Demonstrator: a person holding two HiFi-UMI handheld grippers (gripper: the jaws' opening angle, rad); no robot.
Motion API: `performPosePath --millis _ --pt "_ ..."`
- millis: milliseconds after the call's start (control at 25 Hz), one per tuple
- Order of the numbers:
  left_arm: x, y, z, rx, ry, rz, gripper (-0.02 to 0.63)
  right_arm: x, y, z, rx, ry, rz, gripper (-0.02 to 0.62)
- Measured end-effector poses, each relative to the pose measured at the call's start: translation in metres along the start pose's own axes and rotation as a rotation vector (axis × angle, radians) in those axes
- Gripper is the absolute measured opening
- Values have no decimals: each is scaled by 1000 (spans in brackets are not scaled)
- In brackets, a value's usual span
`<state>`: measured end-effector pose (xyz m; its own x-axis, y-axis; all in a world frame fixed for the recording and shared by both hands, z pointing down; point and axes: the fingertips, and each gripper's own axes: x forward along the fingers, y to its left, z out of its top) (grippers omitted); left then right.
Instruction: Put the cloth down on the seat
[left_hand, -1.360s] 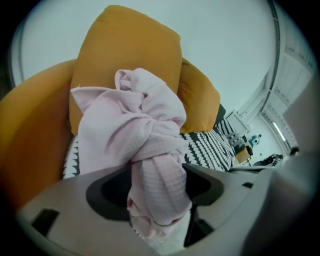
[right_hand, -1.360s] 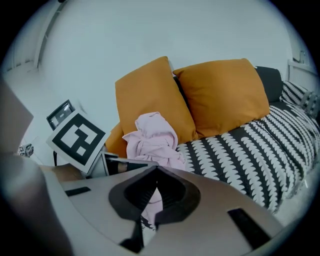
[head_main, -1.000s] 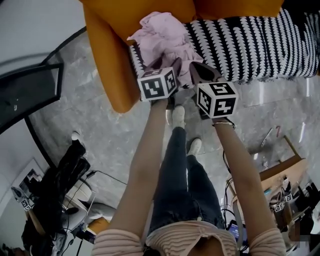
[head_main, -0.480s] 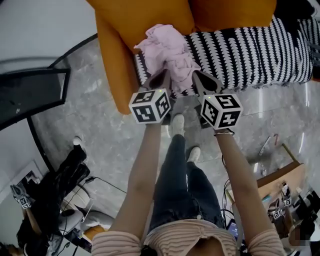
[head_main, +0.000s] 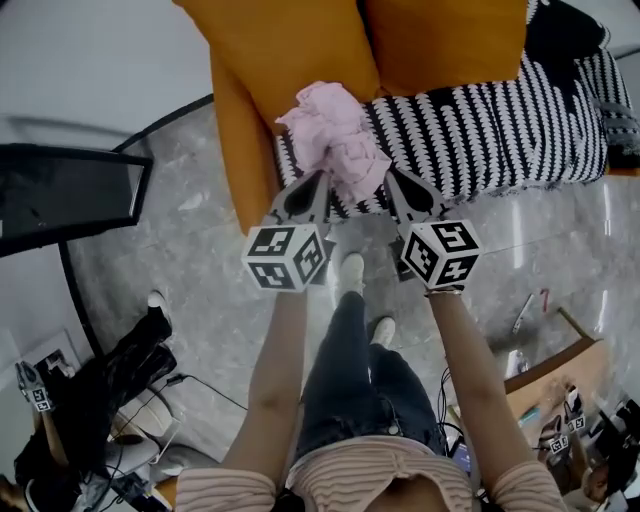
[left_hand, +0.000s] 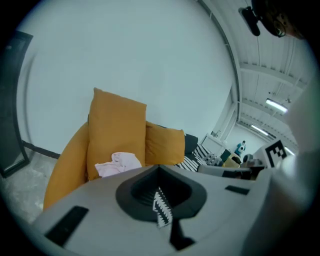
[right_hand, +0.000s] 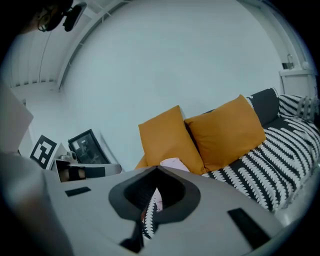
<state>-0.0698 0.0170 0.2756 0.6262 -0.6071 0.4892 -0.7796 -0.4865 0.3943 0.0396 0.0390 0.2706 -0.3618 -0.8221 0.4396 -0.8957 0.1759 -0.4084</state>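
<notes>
**While the pink cloth (head_main: 335, 135) lies on the seat (head_main: 480, 130), both your tongs are closed on nothing**

As it rests now, the cloth is a crumpled heap at the left end of the sofa. It lies on the black-and-white patterned seat cover, and its far side lies against the left orange cushion (head_main: 290, 50).

- Cloth: loose, bunched, not flat. Your left gripper view shows it at the foot of that cushion (left_hand: 118, 163).
- Left gripper (head_main: 318, 178): jaws pressed together, tips meeting. It points at the cloth's near left edge from just beside it. Nothing is pinched.
- Right gripper (head_main: 390, 172): jaws likewise pressed together, just beside the cloth's near right edge. Its own view shows the patterned cover and a sliver of pink through the hollow behind the tips. No fabric is caught between the tips.
- Contact between either tip and the cloth: cannot be told from above.
- Marker cubes (head_main: 285, 258): one on each gripper, held over the seat's front edge.
- Second orange cushion (head_main: 440, 40): beside the first, to its right.
- Orange sofa arm (head_main: 240, 170): left of the cloth.
- Grey marbled floor (head_main: 180, 260): in front of the sofa, under your white shoes (head_main: 352, 270).
</notes>
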Motion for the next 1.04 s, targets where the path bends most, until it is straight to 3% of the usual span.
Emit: performPosePath --millis 240,760,1040 --pt "-51 -30 37 14 -82 -7 11 -43 33 29 -45 -54 24 8" --pt "-117 -78 30 101 -178 -30 12 -118 53 29 -35 -195 55 8" --pt "-166 -120 56 153 -201 -56 12 -183 85 73 -42 -290 77 8"
